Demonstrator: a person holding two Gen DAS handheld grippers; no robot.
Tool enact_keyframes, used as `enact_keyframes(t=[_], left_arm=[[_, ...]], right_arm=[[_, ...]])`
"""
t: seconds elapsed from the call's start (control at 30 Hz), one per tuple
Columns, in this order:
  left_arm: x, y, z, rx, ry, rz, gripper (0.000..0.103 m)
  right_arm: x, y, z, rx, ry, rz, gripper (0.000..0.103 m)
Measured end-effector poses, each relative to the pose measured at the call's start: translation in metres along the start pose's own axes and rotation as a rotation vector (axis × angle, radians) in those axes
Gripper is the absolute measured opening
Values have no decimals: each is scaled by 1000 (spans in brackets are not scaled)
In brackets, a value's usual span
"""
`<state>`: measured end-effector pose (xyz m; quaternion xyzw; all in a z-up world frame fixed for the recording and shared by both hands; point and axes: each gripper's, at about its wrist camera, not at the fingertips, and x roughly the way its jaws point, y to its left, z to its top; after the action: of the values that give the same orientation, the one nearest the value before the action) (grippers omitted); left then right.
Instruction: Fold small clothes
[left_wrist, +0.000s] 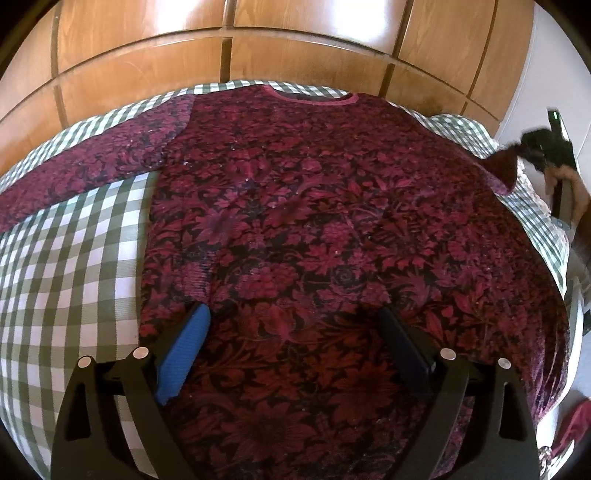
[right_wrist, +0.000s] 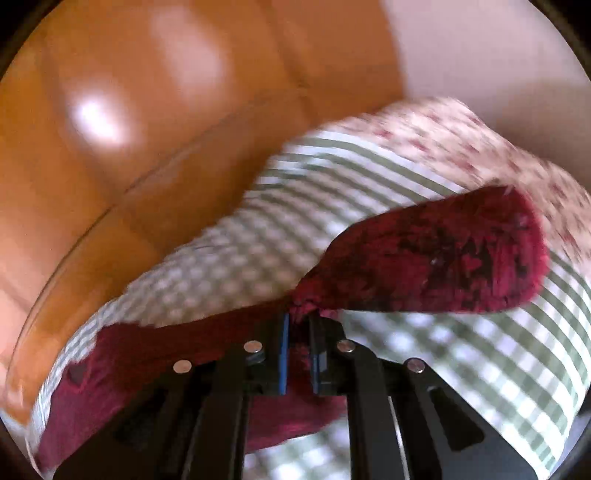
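On the bed (left_wrist: 74, 229), over a green-checked sheet, a dark red floral sweater (left_wrist: 314, 229) lies flat, neckline toward the wooden wardrobe (left_wrist: 258, 48); body spread wide, one sleeve stretched out flat to the far side from the right tongs.

Left tongs (left_wrist: 295, 325): jaws wide apart above the sweater's lower body, nothing between them, no grip; whether the tips touch the cloth I can't tell.

Right tongs (right_wrist: 299, 332): jaws together, clamped on the other sleeve (right_wrist: 443, 254); cloth is bunched between the pads and the cuff end flops forward past the tips, clear of the sheet. Right wrist view is smeared with motion blur; from the left wrist view the right tongs show only as a dark shape at the sweater's edge, with a hand (left_wrist: 569, 192) behind.

Judgement: step in hand is folding that sleeve across the body; nothing folded yet on the rest.

Risks from here:
- grip looks to be on a small pinch of thick knit; a fast swing could pull it out of the pads, sleeve drops short;
- body isn't pinned, left tongs are open; dragging the sleeve could shift or wrinkle the whole sweater on the smooth sheet, crooked fold line;
- loose cuff end may fold under itself on landing; bulky, uneven fold;
- sweater edge nearest the right tongs is close to the bed edge; a pull that way could slide it off.
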<state>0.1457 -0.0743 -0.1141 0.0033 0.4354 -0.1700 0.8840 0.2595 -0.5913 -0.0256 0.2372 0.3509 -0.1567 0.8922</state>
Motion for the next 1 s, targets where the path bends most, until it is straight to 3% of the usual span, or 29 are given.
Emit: enact_keyframes(t=[0.17,0.3,0.5,0.53,0.6,0.63,0.67,0.8,0.9,1.0], left_arm=[[0,1,0,-5,-3,-5,92],[-1,2,0,-11,-9,-13,92],[-4,3,-3,-14,-18,-23,92],[-5,3,-3,-15,-19,-26,92],[-6,4,-4,-18,-19,-31,92],[-6,5,-3,-18,-15,-37,92],[-7,5,-2,-20,-8,-41,92],[-22,18,16,-113,19,-122,89],[-32,32,37,-199,-17,-178,86],[-28,46,69,-262,-36,-208,76]], right_arm=[[-5,110,-25,-218,23,149,8],[2,200,-70,-402,98,254,8],[22,279,-142,-558,237,320,9],[23,285,-151,-580,240,312,13],[24,291,-163,-605,251,321,34],[22,290,-166,-607,262,348,60],[16,288,-168,-610,252,360,78],[-12,256,-169,-589,217,409,95],[-34,218,-167,-503,223,452,96],[-44,174,-166,-386,247,470,97]])
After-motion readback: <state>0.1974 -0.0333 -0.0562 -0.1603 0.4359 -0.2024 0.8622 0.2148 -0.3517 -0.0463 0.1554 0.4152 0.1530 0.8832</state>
